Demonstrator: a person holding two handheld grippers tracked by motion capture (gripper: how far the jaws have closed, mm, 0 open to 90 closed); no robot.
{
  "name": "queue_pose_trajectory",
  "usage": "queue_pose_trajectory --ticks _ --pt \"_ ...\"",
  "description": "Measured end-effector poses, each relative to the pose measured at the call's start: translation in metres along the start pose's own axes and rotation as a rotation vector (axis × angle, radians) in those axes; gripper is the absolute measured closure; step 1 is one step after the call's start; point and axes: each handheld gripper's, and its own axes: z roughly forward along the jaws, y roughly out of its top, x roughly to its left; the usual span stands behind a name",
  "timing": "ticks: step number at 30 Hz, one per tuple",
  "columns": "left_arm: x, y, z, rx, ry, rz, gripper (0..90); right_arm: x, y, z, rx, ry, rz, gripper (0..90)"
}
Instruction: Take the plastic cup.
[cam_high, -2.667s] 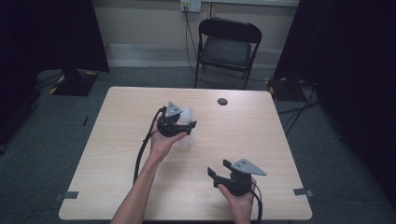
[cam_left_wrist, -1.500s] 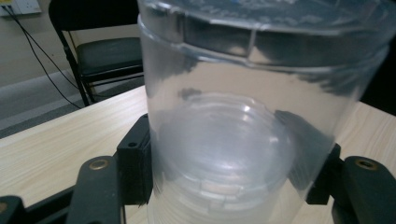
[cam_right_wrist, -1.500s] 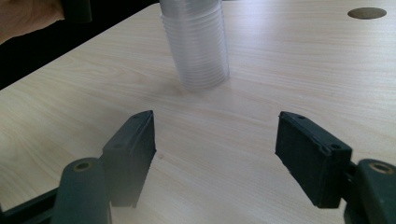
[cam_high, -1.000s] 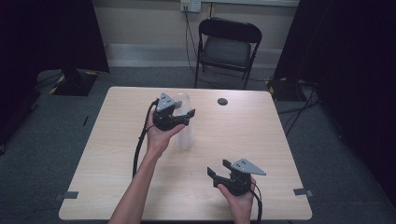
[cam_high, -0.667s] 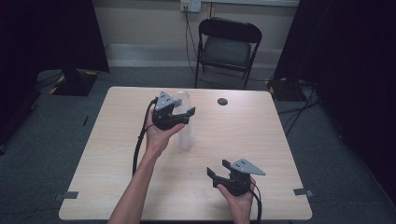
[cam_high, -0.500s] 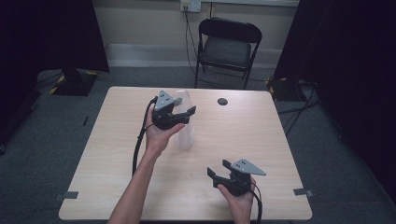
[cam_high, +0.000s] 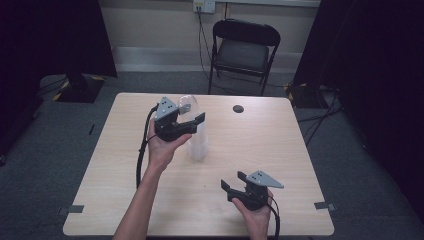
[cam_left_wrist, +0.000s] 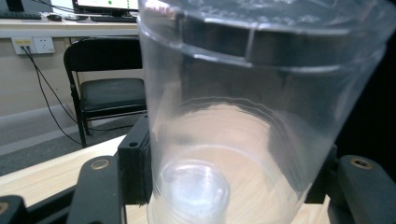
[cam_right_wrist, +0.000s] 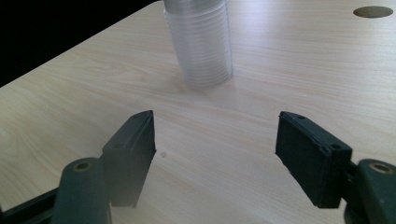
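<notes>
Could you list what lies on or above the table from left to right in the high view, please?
Left hand-held gripper → stack of clear cups → dark round disc → right hand-held gripper.

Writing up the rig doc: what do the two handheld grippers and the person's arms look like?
Both grippers, left gripper and right gripper, have matte black bodies with two flat, blocky black jaws, each jaw arm showing a brass-coloured rivet. A grey three-cornered plate sits on top of each. A black cable trails from each along the forearm. The forearms are bare: no sleeves or gloves in view.
</notes>
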Motion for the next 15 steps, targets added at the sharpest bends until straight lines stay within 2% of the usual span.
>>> queue_pose_trajectory --ticks 4,10,15 --pt "-0.003 -0.004 -0.008 -0.013 0.019 -0.009 37.8 0.000 0.000 0.000 0.000 0.002 0.001 28.6" --pt "-0.009 -0.005 -0.018 -0.010 -0.002 -0.004 37.7 0.000 0.000 0.000 -0.001 0.003 -0.001 28.6" --pt "-0.014 -0.008 -0.027 -0.019 -0.025 -0.019 37.7 0.002 0.001 0.000 -0.003 0.008 -0.005 28.6"
